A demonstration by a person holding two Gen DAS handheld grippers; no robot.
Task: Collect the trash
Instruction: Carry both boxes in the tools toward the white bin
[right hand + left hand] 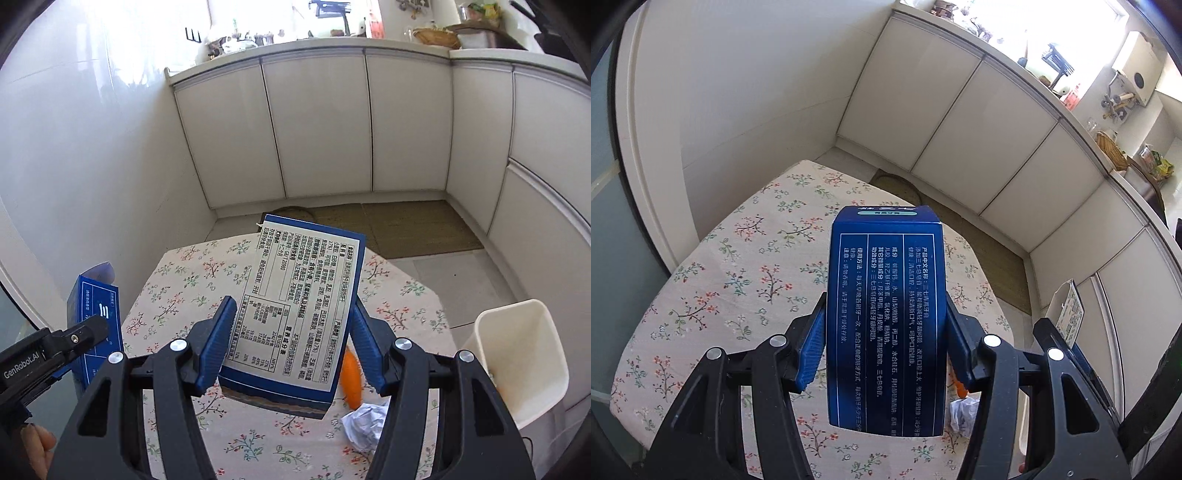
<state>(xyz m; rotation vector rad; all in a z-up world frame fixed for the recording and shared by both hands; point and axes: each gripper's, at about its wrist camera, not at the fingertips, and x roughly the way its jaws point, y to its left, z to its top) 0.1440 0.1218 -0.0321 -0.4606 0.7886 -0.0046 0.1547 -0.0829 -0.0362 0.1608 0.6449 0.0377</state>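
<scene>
Trash is in both tongs. The left tongs [886, 339] grip a dark blue carton [886, 314] by its long sides, lifted above the counter [701, 295]. The right tongs [291, 343] grip a flat box with a white label [295, 306], tilted, also above the counter. Each box is held only near its lower part, so it could pivot or slip out if the hand turns quickly. On the counter, near its right edge, an orange piece [350, 380] and a crumpled paper [364, 424] remain. Further right stands the cream bin [524, 362], beside the counter; a careless release could miss its opening.
</scene>
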